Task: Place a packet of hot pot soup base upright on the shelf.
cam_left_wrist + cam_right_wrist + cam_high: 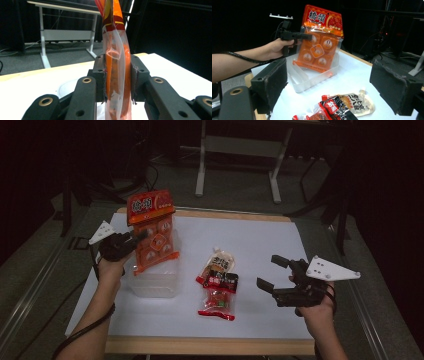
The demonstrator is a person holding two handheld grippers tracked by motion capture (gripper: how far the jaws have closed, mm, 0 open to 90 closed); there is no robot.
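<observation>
Orange pack (152, 232) is clamped in the left gripper (134, 240) over the bin (155, 282); lower it straight, then release. Right gripper (272, 272), at three o'clock, gapes empty.

Orange snack bag (152, 231), clear window, upright, pinched at edge, lower end inside clear plastic bin (156, 282).

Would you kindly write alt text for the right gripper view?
The left hand-held gripper holds an orange snack pack upright over a clear plastic bin on a white table. Two more snack pouches lie nearer, between the open black jaws.
</observation>
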